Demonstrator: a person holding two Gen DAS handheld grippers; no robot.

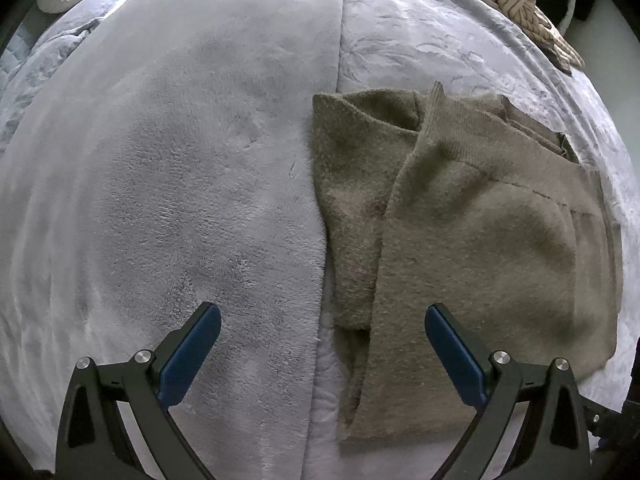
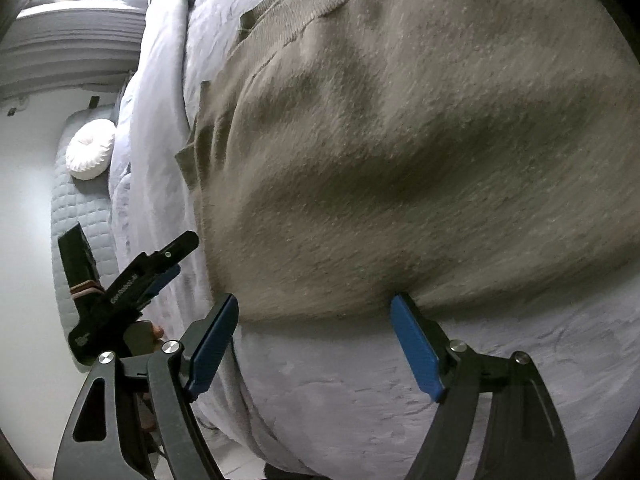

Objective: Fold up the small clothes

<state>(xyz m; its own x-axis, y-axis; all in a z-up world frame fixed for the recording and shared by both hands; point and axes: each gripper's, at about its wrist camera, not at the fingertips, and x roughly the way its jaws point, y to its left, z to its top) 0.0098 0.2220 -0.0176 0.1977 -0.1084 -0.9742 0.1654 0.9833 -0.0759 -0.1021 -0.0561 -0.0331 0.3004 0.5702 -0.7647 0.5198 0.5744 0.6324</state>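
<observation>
Pale lavender bedding covers a bed (image 1: 460,36), and two layers can be told apart in the left wrist view: a plush blanket (image 1: 180,168) is spread over one side, and its curved edge is seen running beside an embossed cover with a leaf pattern. An olive-brown knitted sweater (image 1: 480,240) is laid on that cover, just beside the blanket's edge; it is partly folded, with a sleeve turned in over the body and a ribbed band visible at its far side. Beyond the sweater, at the far edge of the bed, a patterned beige cloth (image 1: 524,8) is bunched. A round white pleated cushion (image 2: 90,148) is seen well apart from the sweater, on a quilted grey surface. The left gripper (image 1: 322,344) is held above the bed, its jaws spread wide and released, with nothing between them; one blue pad is over the blanket and the other over the near part of the sweater. The right gripper (image 2: 316,332) is held at the sweater's near hem, its jaws also released and wide apart; the tip of one blue pad lies at the puckered knit, though a grip is not shown. In the right wrist view the left gripper is seen beside the sweater, held in a hand (image 2: 154,330).
</observation>
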